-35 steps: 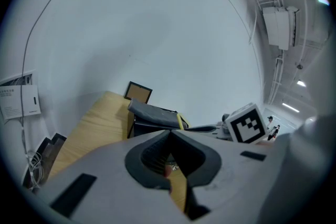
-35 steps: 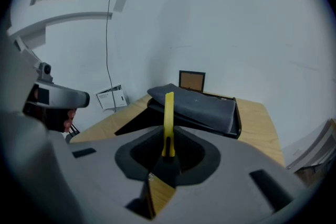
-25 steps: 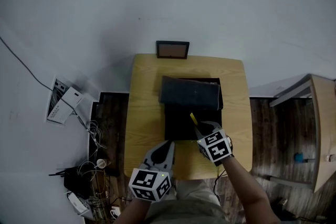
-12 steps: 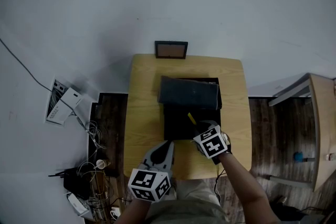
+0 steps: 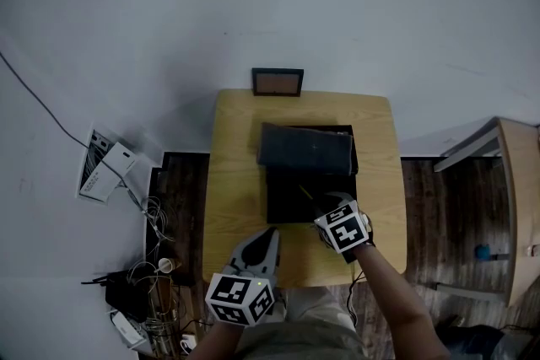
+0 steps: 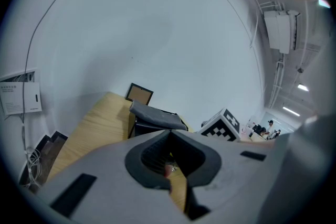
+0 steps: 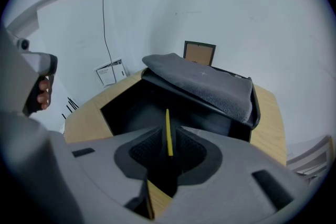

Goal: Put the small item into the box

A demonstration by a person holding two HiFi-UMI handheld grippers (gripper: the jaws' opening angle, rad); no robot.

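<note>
An open black box [image 5: 287, 205] stands on the wooden table [image 5: 236, 164], its grey padded lid [image 5: 305, 149] folded back at the far side. My right gripper [image 5: 331, 211] is at the box's near right edge, shut on a thin yellow stick [image 5: 305, 192]. In the right gripper view the yellow stick [image 7: 168, 120] juts out between the jaws of the right gripper [image 7: 169, 138], over the dark inside of the box [image 7: 134, 107]. My left gripper [image 5: 263, 242] hovers over the table's near edge, left of the box. The left gripper view shows the left gripper [image 6: 171, 132] shut and holding nothing.
A small framed picture [image 5: 278, 81] leans on the wall behind the table. Cables and white devices [image 5: 105, 169] lie on the floor to the left. A wooden piece of furniture [image 5: 515, 206] stands to the right. Bare tabletop flanks the box.
My right gripper has edged slightly forward with the stick, whose tip now sits deeper in the box's shadow. The left gripper has hardly moved.
</note>
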